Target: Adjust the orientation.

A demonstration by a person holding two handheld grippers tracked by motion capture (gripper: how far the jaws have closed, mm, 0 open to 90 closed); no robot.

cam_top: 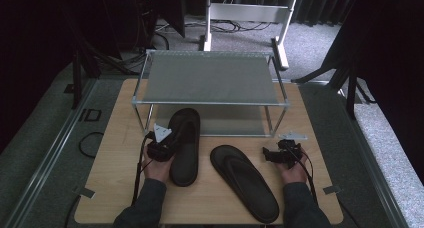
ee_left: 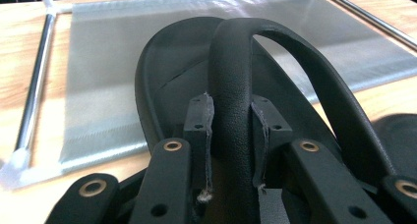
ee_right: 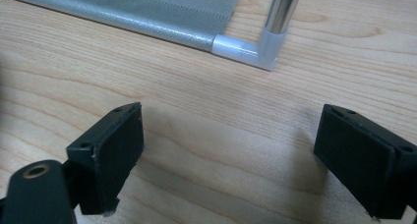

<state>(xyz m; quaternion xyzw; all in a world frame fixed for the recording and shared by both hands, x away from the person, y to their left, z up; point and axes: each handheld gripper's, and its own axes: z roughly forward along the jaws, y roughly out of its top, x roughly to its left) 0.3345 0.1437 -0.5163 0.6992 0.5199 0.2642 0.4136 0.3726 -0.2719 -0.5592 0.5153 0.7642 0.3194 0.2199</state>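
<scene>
The left tool [cam_top: 161, 149] is clamped on the strap [ee_left: 235, 86] of the left sandal [cam_top: 185, 145], which lies on the desk [cam_top: 115, 163] with its toe at the near edge of the rack [cam_top: 210, 78], pointing into the lower shelf [ee_left: 98, 62]. In the left gripper view the pads [ee_left: 206, 121] pinch the strap from both sides, low on its arch. The right tool [cam_top: 281, 153] rests on the desk at the right, jaws wide apart with nothing between them. The 2nd sandal [cam_top: 243, 180] lies between the 2 hands, angled toward the near right.

The step looks like sliding the held sandal onto the lower shelf. To do it well, keep the grip firm and lift the toe just enough to clear the shelf's front rail [cam_top: 210, 103] overhead and the fabric lip below. Push straight toward the far side, staying left, so room remains for the 2nd sandal. Set the sole flat before letting go.
</scene>
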